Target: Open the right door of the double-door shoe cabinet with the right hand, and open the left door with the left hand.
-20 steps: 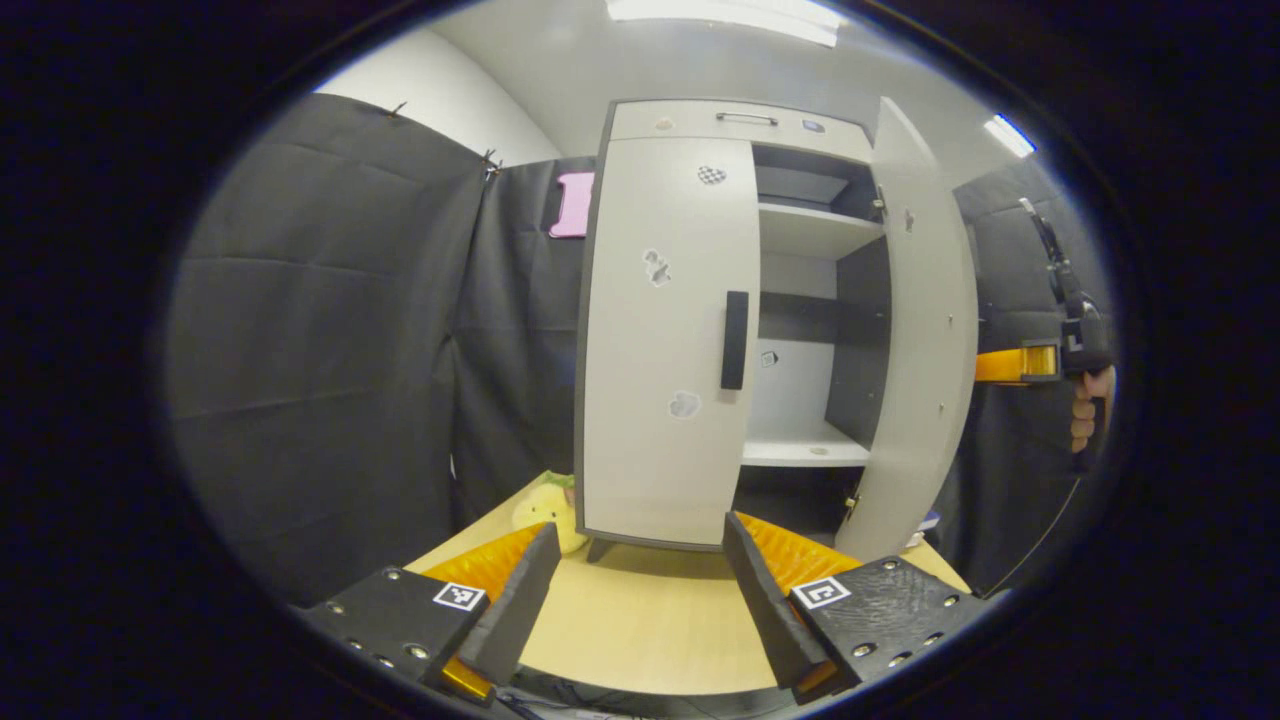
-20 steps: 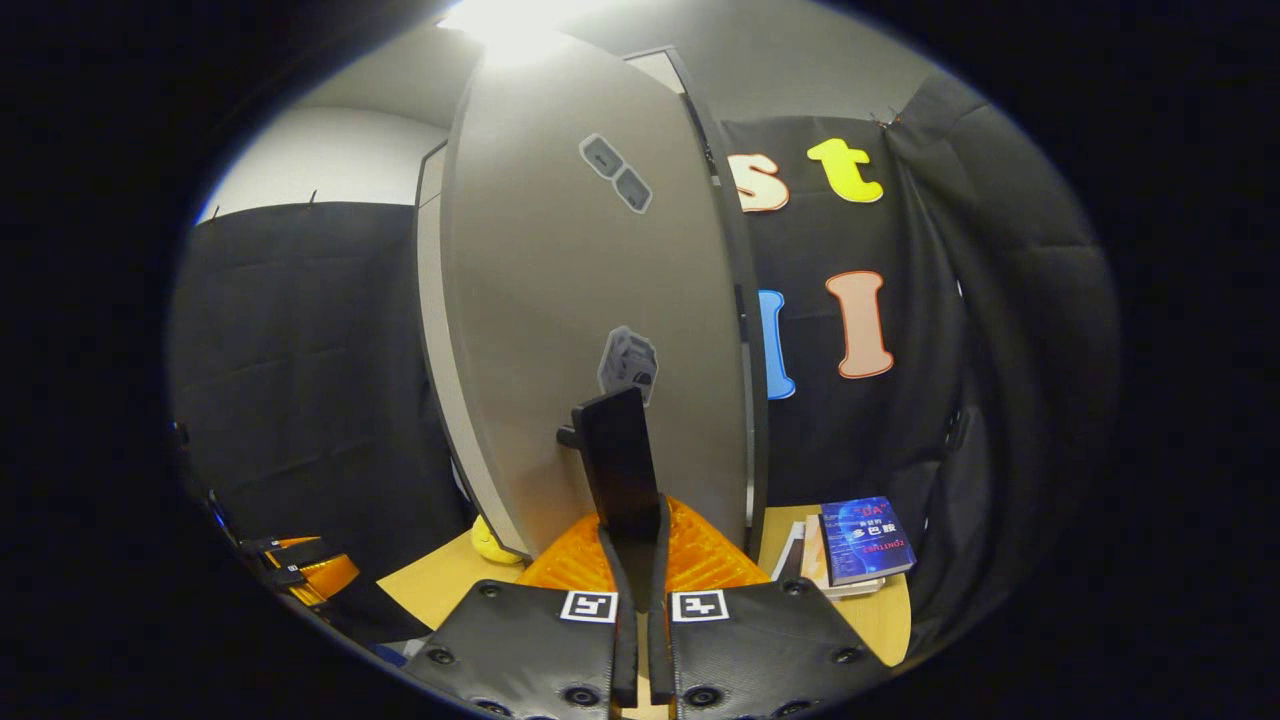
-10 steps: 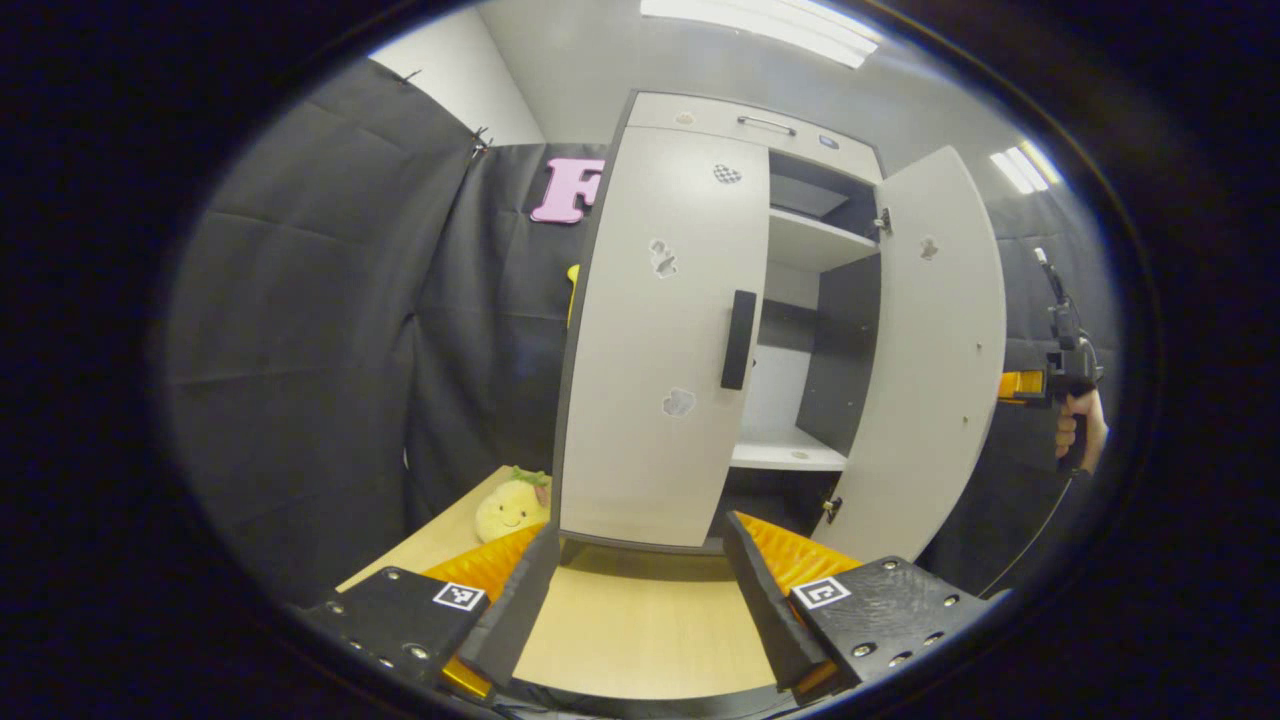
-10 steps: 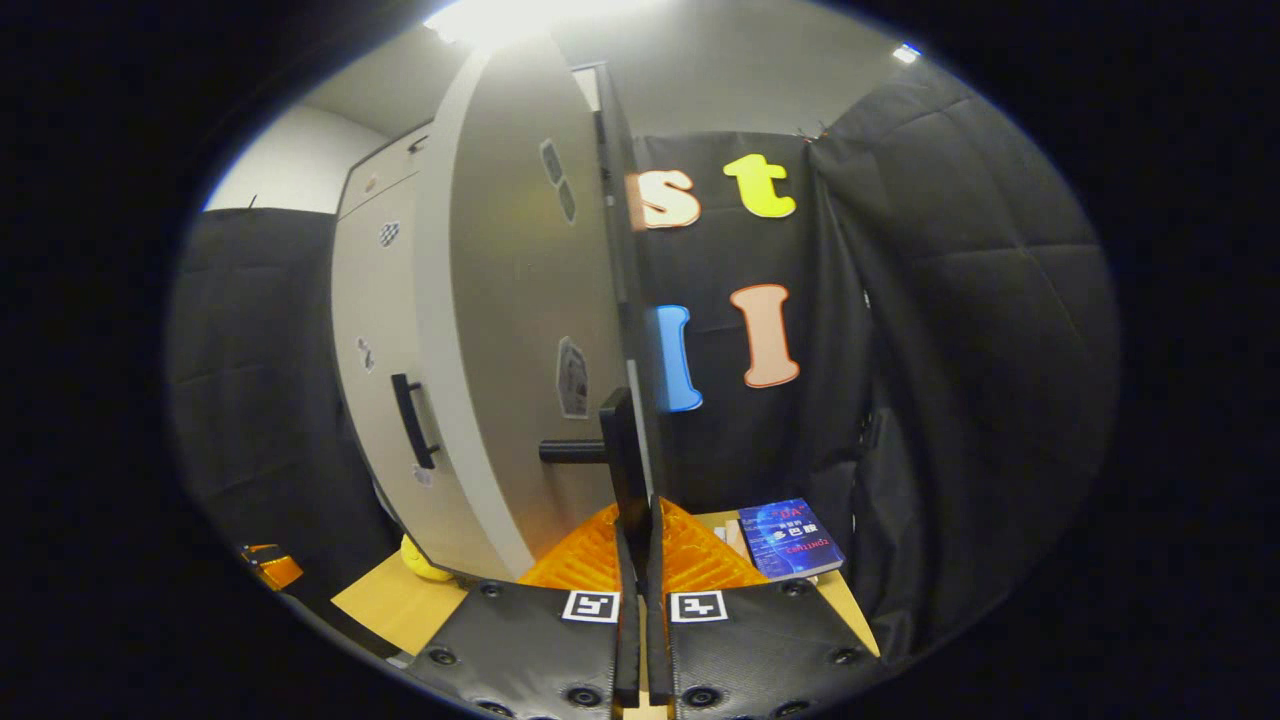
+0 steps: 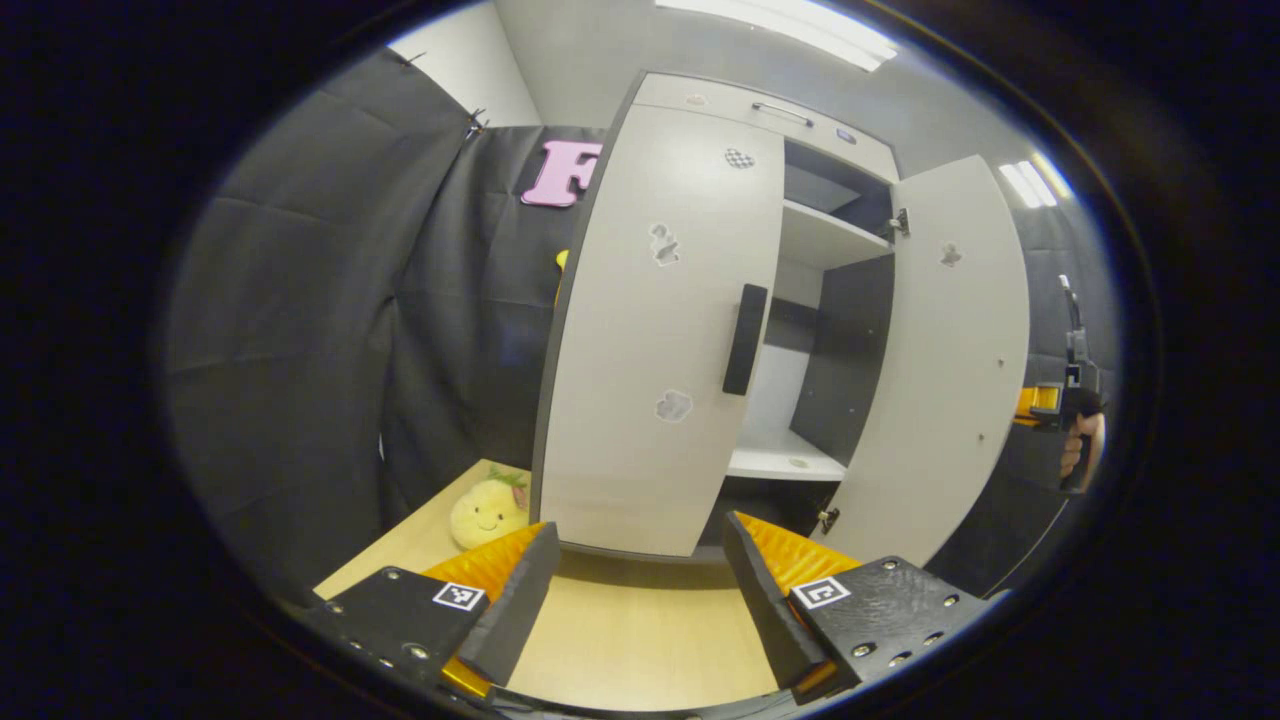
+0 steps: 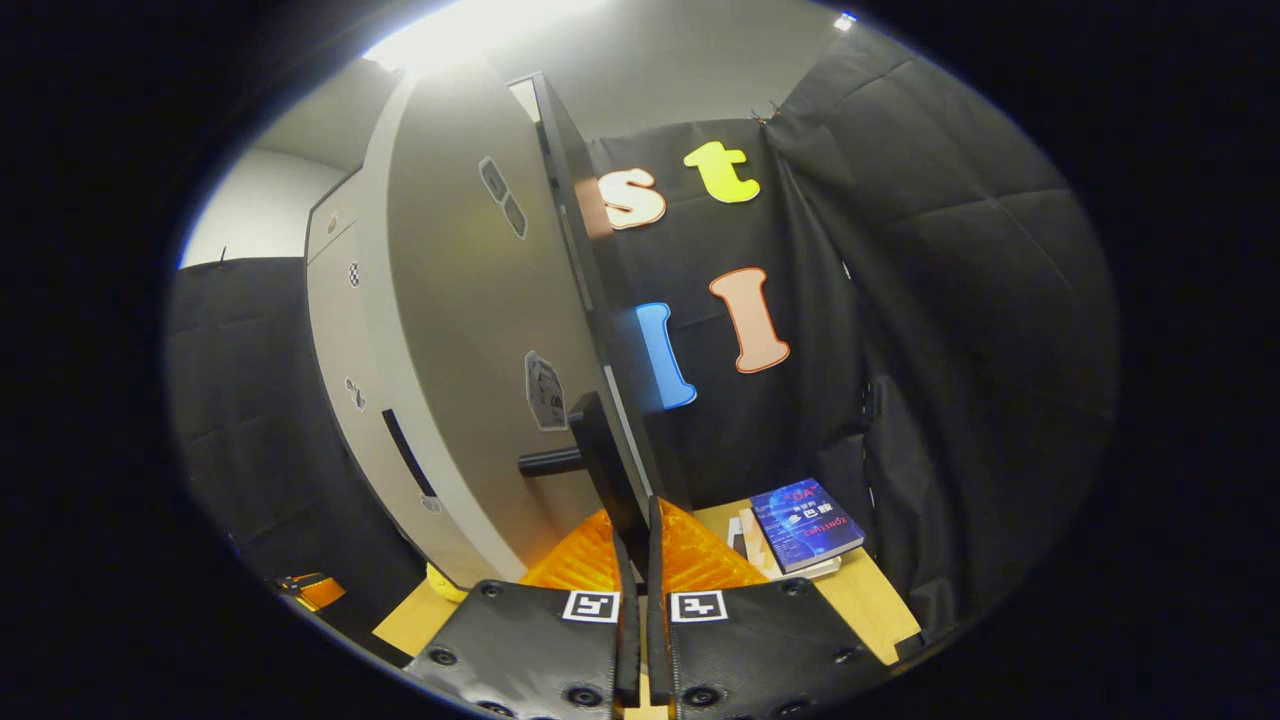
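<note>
The pale grey shoe cabinet stands on a wooden table. Its left door is closed, with a black vertical handle at its inner edge. My left gripper is open, low in front of that door and apart from it. The right door stands wide open, showing the shelves. In the right gripper view my right gripper is shut on the right door's black handle. The same gripper and the hand holding it appear behind the open door's edge.
A yellow plush toy lies on the table left of the cabinet. A blue book on a small stack lies on the table right of the cabinet. Black cloth walls close in on both sides.
The right door has swung farther open with my right gripper holding its handle. My left gripper has drifted left and a little nearer the closed left door, still open.
</note>
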The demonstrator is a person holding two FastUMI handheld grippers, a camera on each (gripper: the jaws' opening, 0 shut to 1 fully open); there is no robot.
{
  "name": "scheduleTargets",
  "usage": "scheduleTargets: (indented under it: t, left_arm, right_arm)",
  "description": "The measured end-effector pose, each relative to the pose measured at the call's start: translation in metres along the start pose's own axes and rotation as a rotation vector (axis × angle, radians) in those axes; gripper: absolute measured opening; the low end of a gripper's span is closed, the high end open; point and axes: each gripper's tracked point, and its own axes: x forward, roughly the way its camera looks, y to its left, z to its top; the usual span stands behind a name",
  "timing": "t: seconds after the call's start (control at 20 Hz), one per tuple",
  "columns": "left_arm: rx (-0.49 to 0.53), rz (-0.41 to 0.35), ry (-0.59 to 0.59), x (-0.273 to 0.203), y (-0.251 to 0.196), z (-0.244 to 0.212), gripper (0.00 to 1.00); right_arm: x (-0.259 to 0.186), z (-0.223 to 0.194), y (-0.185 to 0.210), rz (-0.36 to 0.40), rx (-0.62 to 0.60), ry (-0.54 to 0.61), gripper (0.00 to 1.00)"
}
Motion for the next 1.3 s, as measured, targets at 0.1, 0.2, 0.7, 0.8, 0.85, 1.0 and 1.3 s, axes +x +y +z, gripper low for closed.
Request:
scheduleTargets:
  t: [0.1,0.2,0.7,0.8,0.85,1.0,1.3]
  left_arm:
    - [0.032,-0.017,0.0,0.013,-0.009,0.003,0.95]
    - [0.065,-0.028,-0.009,0.026,-0.015,0.01,0.95]
    - [0.161,-0.128,-0.099,0.084,-0.068,0.063,0.94]
    - [0.186,-0.125,-0.129,0.098,-0.076,0.08,0.94]
    - [0.201,-0.121,-0.143,0.103,-0.078,0.086,0.94]
    - [0.234,-0.115,-0.168,0.124,-0.09,0.106,0.94]
    - [0.161,-0.125,-0.183,0.168,-0.109,0.125,0.94]
  right_arm:
    - [-0.003,-0.002,0.002,-0.002,0.007,0.008,0.05]
    - [-0.013,-0.006,0.001,0.004,-0.011,0.026,0.05]
    - [-0.08,0.042,-0.049,-0.102,-0.004,-0.09,0.02]
    - [-0.085,0.045,-0.073,-0.173,-0.021,-0.104,0.02]
    - [-0.085,0.049,-0.082,-0.21,-0.025,-0.117,0.02]
    - [-0.074,0.053,-0.103,-0.265,-0.036,-0.124,0.0]
    - [-0.048,0.03,-0.131,-0.342,-0.159,-0.047,0.98]
